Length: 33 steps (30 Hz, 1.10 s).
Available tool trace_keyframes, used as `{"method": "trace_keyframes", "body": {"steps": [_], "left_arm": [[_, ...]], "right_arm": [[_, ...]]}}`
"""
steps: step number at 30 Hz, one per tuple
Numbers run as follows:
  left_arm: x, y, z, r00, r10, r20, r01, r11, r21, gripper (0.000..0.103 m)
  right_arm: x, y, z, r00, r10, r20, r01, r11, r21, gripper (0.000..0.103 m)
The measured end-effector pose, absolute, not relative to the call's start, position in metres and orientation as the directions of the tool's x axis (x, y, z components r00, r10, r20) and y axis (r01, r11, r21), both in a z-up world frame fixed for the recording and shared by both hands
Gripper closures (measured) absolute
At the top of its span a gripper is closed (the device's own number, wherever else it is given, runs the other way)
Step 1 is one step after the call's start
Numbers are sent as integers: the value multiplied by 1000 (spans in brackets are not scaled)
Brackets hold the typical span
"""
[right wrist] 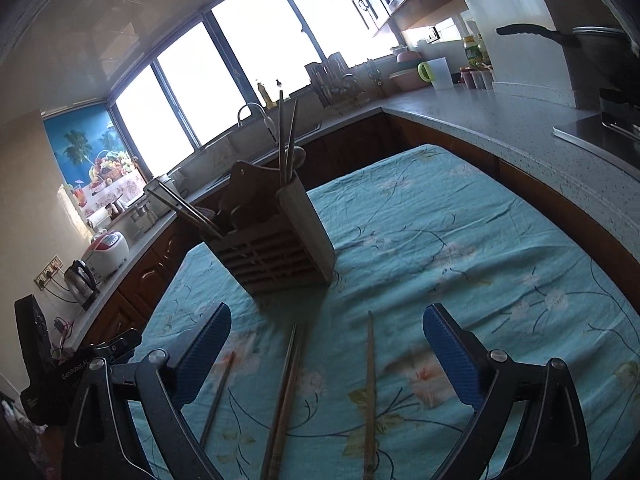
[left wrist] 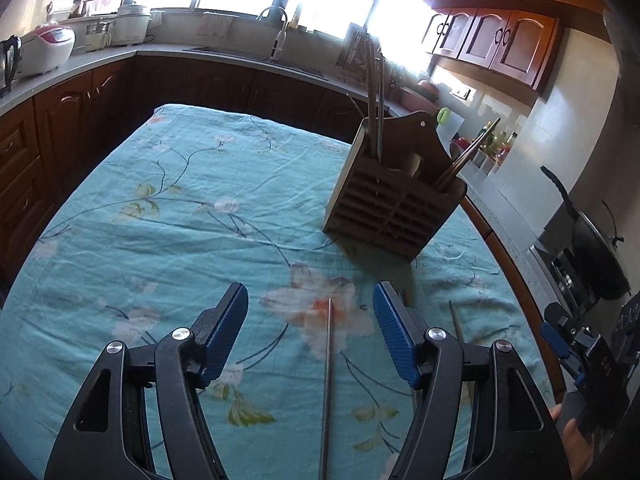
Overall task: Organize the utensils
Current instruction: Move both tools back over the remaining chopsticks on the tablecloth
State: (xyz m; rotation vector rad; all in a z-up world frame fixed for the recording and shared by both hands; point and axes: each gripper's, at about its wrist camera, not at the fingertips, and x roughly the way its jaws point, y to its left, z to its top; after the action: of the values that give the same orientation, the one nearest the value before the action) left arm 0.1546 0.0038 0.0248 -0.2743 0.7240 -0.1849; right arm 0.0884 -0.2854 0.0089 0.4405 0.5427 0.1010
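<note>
Four loose chopsticks (right wrist: 370,392) lie before one wooden holder (right wrist: 276,248).

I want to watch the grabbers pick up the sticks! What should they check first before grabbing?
1. Left gripper open: ok, nothing held.
2. Right gripper open: ok, nothing held.
3. A chopstick lies between the left gripper's jaws: ok.
4. Only one stick between the right jaws: not ok, a pair and a single chopstick lie there.
5. Wooden holder upright on the tablecloth: ok.
6. Room left inside the holder: cannot tell.
</note>
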Motion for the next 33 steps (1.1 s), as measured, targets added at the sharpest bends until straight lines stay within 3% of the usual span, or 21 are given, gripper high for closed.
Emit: {"method": "trace_keyframes", "body": {"steps": [13, 33], "left_arm": [[142, -4, -12, 666, -227, -711, 62, 966, -251, 37], [162, -21, -28, 608, -200, -768, 85, 979, -187, 37]], "right_arm": [[75, -272, -22, 811, 186, -555, 36, 930, 365, 5], [103, -270, -32, 757, 147, -637, 39, 963, 268, 7]]}}
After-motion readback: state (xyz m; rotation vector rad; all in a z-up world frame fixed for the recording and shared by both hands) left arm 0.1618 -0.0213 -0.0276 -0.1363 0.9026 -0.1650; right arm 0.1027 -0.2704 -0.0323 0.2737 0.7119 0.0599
